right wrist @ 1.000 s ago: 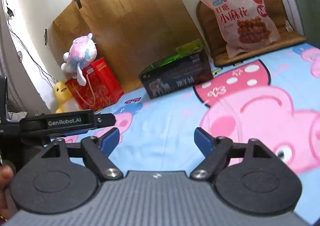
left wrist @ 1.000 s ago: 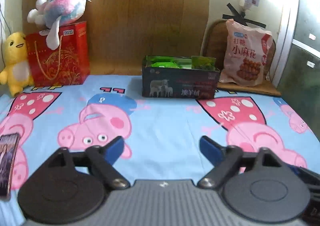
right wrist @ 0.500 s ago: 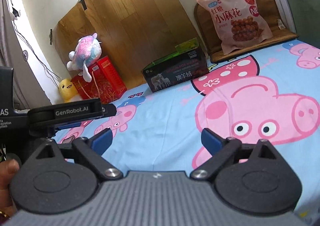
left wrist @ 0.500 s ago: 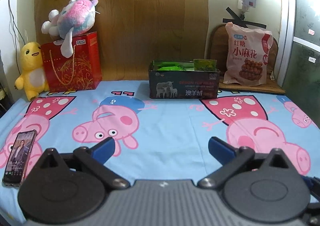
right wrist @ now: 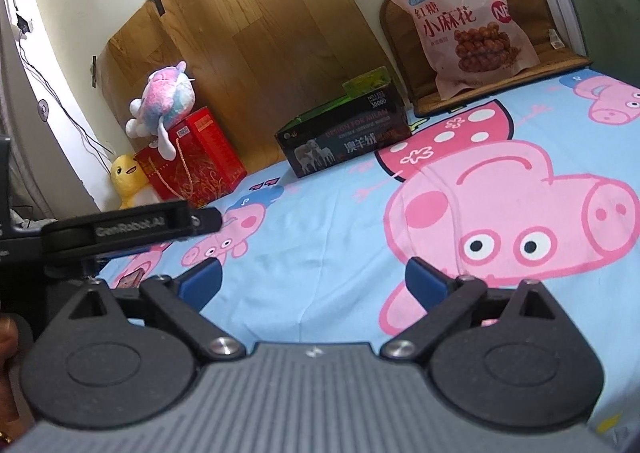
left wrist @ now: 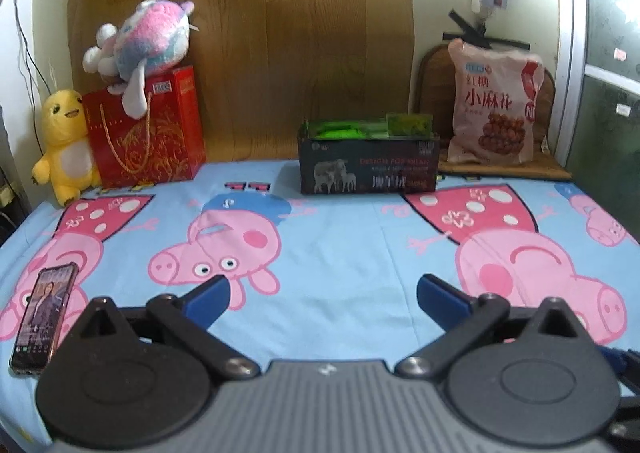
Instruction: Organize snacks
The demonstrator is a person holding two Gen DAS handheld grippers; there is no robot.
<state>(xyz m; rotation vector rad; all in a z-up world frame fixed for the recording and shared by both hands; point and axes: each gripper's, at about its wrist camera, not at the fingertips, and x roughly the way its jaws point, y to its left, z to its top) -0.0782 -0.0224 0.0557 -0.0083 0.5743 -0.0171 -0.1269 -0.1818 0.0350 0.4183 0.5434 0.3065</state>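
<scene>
Both claws pulled back from the dark box (left wrist: 368, 169), left gripper (left wrist: 322, 295) spread empty, right gripper (right wrist: 314, 279) jaws opening, empty, angled down

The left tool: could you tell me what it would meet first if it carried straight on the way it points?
Probably the bedsheet: the left tool, open and empty, tilts downward over bare fabric. The dark box lies farther along, though depth is unclear.

The pink snack bag (right wrist: 466, 19) far ahead reads "红糖 小麻花"; the dark box (right wrist: 346, 139) ahead-left reads "DESIGN FOR MILAN", "澳羊绒"; the left gripper (right wrist: 132, 231) beside reads "GenRobot.AI"
</scene>
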